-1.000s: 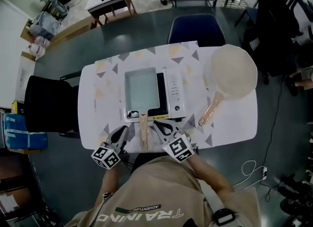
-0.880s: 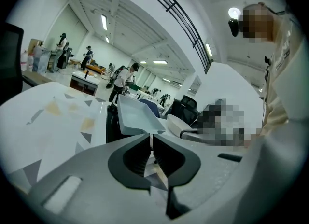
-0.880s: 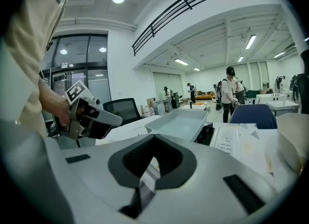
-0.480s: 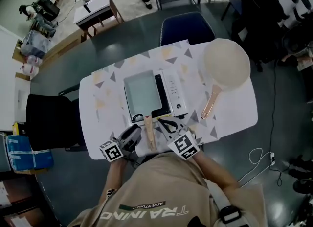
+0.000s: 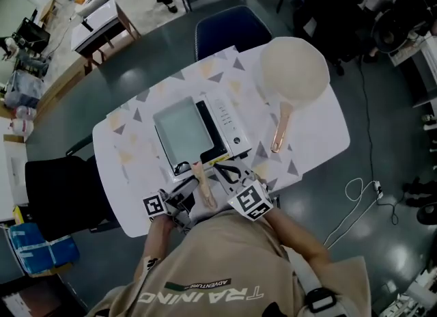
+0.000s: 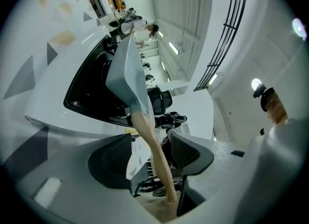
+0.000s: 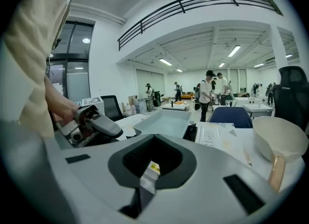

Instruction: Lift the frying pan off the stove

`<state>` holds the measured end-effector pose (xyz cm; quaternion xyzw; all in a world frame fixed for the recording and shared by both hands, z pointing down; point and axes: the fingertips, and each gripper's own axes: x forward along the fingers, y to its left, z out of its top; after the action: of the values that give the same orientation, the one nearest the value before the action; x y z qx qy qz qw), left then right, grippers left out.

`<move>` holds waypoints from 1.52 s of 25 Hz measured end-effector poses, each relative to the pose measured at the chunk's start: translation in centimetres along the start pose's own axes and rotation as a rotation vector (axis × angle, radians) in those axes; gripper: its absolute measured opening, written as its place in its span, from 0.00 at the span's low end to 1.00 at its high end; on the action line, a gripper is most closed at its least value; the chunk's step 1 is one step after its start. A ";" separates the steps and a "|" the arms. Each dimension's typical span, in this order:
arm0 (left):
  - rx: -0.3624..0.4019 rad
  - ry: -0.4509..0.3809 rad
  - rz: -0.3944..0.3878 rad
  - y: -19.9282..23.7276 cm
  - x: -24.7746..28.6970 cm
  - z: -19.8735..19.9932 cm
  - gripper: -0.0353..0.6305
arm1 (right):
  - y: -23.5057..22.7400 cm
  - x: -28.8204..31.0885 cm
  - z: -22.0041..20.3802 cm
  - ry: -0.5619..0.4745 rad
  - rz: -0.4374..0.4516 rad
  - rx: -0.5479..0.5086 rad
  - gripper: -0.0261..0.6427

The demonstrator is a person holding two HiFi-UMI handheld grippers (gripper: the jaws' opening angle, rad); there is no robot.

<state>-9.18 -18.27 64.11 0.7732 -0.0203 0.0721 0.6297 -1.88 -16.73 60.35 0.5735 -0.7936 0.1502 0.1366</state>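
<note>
A square grey frying pan (image 5: 181, 131) sits on the white tabletop stove (image 5: 229, 124), its wooden handle (image 5: 203, 184) pointing back at me. My left gripper (image 5: 186, 189) is at the handle's left side, rolled over. In the left gripper view its jaws (image 6: 149, 155) have just been opening and stand wide, with the handle (image 6: 152, 141) running between the pads, unpressed. My right gripper (image 5: 229, 172) rests just right of the handle; in its own view the jaws (image 7: 152, 162) look shut on nothing. That view also shows the pan (image 7: 166, 121) ahead.
A round cream pan (image 5: 295, 70) with a wooden handle lies on the patterned table (image 5: 314, 138) to the stove's right. A blue chair (image 5: 225, 30) stands at the far side, a black chair (image 5: 58, 193) at the left. People and desks fill the room beyond.
The left gripper has rolled over and come in to the pan's handle, its jaws going from shut to wide open around it. The right gripper has stayed beside the handle.
</note>
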 end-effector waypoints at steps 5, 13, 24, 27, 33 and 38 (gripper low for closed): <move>0.016 0.106 -0.045 0.0 1.9 -0.5 0.42 | -0.9 -1.3 -0.8 0.022 -0.081 0.030 0.03; -0.034 0.199 -0.110 -0.1 5.1 -1.3 0.42 | -1.9 -2.3 -0.9 0.040 -0.147 0.033 0.03; -0.135 0.218 -0.193 -0.7 8.3 -1.6 0.42 | -2.2 -2.8 -1.9 0.056 -0.171 0.056 0.03; -0.162 0.212 -0.214 -1.0 8.6 -1.4 0.42 | -2.5 -3.2 -2.0 0.058 -0.184 0.063 0.03; -0.182 0.208 -0.255 -1.6 8.7 -1.3 0.20 | -2.4 -3.7 -2.5 0.064 -0.174 0.066 0.03; -0.138 0.209 -0.241 -1.6 8.7 -1.5 0.15 | -1.5 -3.3 -2.6 0.056 -0.131 0.061 0.03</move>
<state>-0.47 -15.99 64.04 0.7131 0.1333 0.0742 0.6842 0.66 -13.31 61.60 0.6237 -0.7454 0.1811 0.1505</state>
